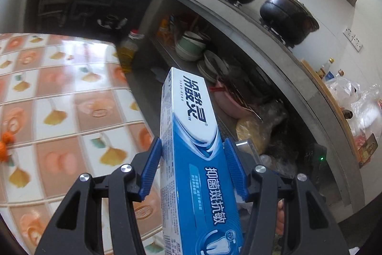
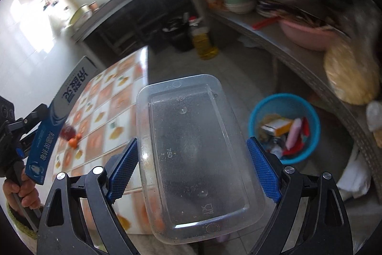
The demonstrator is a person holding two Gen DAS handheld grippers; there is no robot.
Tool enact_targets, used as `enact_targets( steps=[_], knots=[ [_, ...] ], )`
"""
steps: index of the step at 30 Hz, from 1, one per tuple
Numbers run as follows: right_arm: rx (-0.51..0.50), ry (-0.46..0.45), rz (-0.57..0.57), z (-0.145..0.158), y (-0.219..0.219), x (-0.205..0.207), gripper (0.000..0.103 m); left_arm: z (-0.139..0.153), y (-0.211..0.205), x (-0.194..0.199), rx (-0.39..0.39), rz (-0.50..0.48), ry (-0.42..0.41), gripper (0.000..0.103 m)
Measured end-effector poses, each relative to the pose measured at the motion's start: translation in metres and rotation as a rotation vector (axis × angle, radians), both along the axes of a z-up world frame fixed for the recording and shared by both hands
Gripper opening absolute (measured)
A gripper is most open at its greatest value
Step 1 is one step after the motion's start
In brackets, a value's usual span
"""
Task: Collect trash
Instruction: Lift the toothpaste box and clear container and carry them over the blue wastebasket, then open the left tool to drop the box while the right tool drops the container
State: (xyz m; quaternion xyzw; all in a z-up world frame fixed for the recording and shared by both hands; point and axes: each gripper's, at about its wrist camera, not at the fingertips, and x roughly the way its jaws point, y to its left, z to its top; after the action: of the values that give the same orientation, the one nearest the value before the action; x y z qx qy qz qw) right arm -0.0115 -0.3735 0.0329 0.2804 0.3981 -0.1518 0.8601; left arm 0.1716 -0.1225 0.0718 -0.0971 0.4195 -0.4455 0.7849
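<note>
Left wrist: fingers (image 1: 192,169) clamped on toothpaste box (image 1: 191,135). Right wrist: fingers (image 2: 192,166) clamped on clear plastic container (image 2: 193,154), near blue bin (image 2: 308,154).

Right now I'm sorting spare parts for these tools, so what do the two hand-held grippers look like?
Both match. The left hand-held gripper and right hand-held gripper have matte black linkage arms with triangular cut-outs and round silver pivot bolts, ending in blue pads with a fine ribbed, cross-hatched texture. No cables or sleeves show.
</note>
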Motion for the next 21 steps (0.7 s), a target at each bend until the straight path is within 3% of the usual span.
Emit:
enact_targets(
  steps=[9, 17, 21],
  knots=[
    [0.116, 0.082, -0.283, -0.062, -0.077, -0.045, 0.084, -0.044, -0.139, 0.027, 0.097, -0.198, 0.112, 0.053],
    [0.198, 0.145, -0.431, -0.118, -0.121, -0.054, 0.084, -0.125, -0.268, 0.042, 0.290, -0.340, 0.266, 0.053],
    [0.240, 0.167, -0.500, -0.144, -0.142, -0.049, 0.084, -0.165, -0.312, 0.047, 0.353, -0.352, 0.342, 0.052]
  ],
)
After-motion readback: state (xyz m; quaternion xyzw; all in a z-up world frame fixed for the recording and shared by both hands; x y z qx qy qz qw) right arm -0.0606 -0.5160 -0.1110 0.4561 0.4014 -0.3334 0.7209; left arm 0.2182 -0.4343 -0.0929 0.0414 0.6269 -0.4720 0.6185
